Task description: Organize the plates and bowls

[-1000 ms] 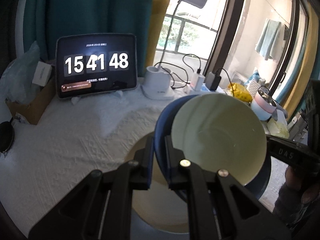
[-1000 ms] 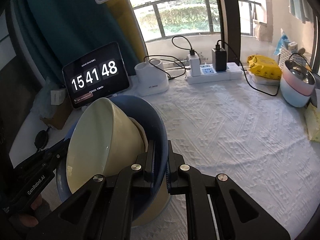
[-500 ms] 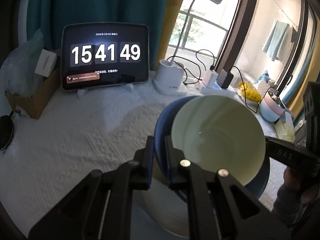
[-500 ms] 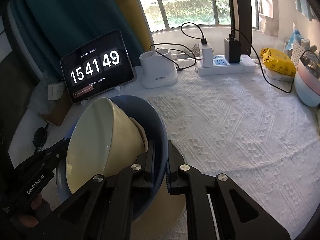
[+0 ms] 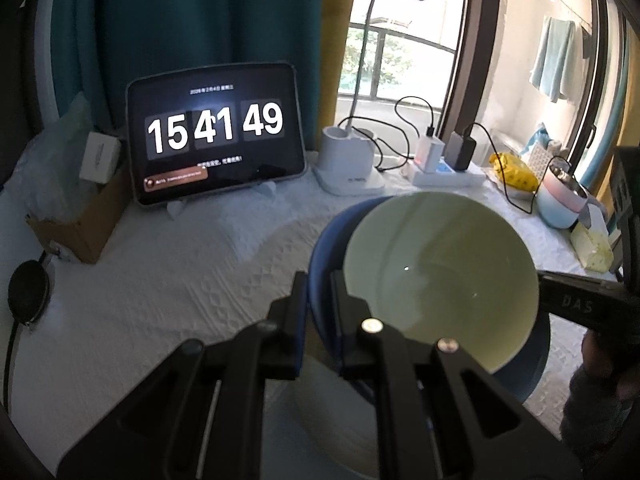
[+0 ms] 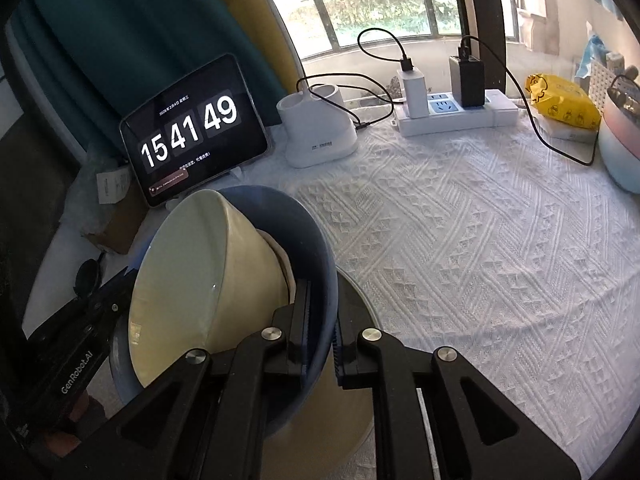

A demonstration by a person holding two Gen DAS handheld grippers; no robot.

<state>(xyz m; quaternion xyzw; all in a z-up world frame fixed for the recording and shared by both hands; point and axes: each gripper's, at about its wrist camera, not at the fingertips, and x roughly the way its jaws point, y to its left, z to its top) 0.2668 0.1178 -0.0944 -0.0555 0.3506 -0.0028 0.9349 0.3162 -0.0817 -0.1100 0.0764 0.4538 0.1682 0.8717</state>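
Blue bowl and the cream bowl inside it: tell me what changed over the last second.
The blue bowl, with the cream bowl nested in it, sank closer to the cream plate. The clock went from 48 to 49. Both grippers, left and right, stay clamped on its rim.

A white textured cloth (image 6: 480, 248) covers the counter across the middle and right of both frames, lit brightly by daylight from the window (image 6: 380, 4) at the top, where black railings and green foliage show. Teal curtain (image 5: 200, 16) hangs at upper left with a yellow curtain (image 6: 244, 28) beside it, and a tablet clock (image 5: 216, 132) stands below them next to a white lamp base (image 5: 348, 164). Toward upper right sit a power strip (image 6: 456, 114) with chargers and a yellow packet (image 6: 560, 98).
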